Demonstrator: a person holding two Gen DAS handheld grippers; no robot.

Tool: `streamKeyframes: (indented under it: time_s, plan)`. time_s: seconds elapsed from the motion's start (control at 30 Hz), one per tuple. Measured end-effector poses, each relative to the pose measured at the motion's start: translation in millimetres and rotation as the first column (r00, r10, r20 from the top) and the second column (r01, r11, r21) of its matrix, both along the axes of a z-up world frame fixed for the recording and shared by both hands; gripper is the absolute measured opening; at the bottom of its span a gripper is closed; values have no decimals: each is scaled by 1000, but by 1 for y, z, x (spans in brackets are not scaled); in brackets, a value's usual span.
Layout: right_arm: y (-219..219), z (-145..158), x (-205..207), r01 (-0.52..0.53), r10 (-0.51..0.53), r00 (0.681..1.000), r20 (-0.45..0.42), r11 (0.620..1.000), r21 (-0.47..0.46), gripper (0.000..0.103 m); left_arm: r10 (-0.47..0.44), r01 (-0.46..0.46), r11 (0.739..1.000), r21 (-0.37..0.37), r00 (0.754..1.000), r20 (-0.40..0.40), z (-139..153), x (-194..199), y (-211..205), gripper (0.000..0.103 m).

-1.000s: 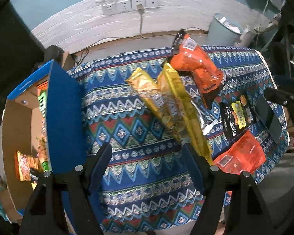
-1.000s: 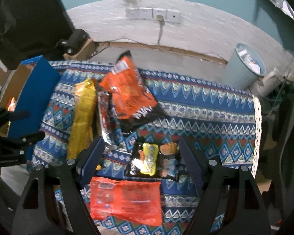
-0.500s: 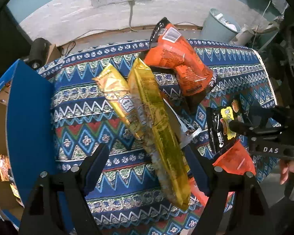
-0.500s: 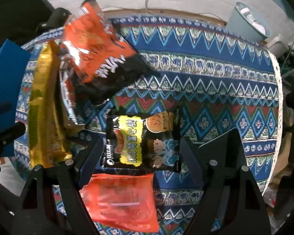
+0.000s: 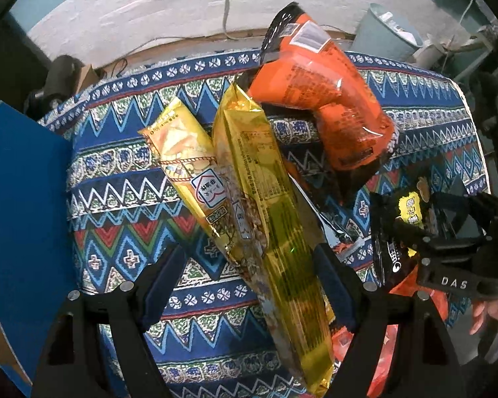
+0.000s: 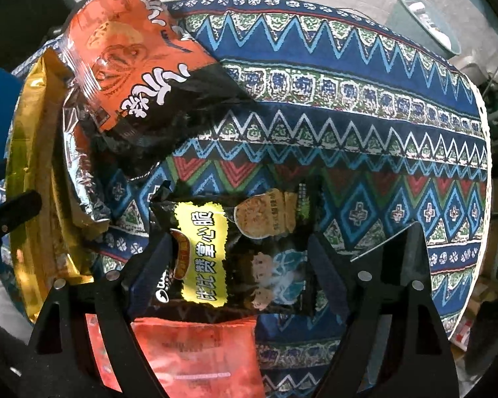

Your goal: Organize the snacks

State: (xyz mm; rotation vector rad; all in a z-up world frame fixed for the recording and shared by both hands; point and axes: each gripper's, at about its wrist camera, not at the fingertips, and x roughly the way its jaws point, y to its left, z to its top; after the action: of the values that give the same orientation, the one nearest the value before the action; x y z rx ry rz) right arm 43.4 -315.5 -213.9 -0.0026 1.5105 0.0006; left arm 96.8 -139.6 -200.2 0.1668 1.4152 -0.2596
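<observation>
Fingers of both grippers spread: left gripper [image 5: 249,275] straddles gold snack packet [image 5: 269,219], right gripper [image 6: 237,265] black biscuit packet [image 6: 239,248]. I'd centre, then pinch mid-body.

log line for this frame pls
left gripper: open, straddling gold pack | right gripper: open, around black pack | no grasp yet | box at left

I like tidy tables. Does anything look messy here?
Yes. The long gold packet lies slanted across the yellow snack bag, and the orange bag leans tilted on the pile, not flat on the tablecloth.
</observation>
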Motion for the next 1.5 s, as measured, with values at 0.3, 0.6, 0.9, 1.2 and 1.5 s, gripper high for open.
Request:
streamKeyframes:
  time_s: [0.3, 0.6, 0.9, 1.2, 1.5]
  plan:
    - [20, -15, 5, -12, 12, 1000, -6, 1000, -21, 84, -14, 13, 999, -35, 1000, -12, -15, -1, 6, 77]
    - [14, -34, 15, -11, 12, 1000, -11, 1000, 29, 84, -50, 49, 997, -54, 999, -6, -14, -15, 15, 29]
    - [18, -18, 4, -70, 70, 997, 19, 997, 18, 54, -42, 42, 998, -37, 999, 23, -5, -25, 38, 28]
    - [40, 13, -8, -109, 112, 991, 69, 993, -41, 50, -60, 62, 998, -26, 995, 79, 26, -31, 53, 28]
    - [48, 66, -21, -114, 122, 983, 137, 991, -67, 50, -74, 75, 997, 0, 986, 148, 53, -41, 56, 28]
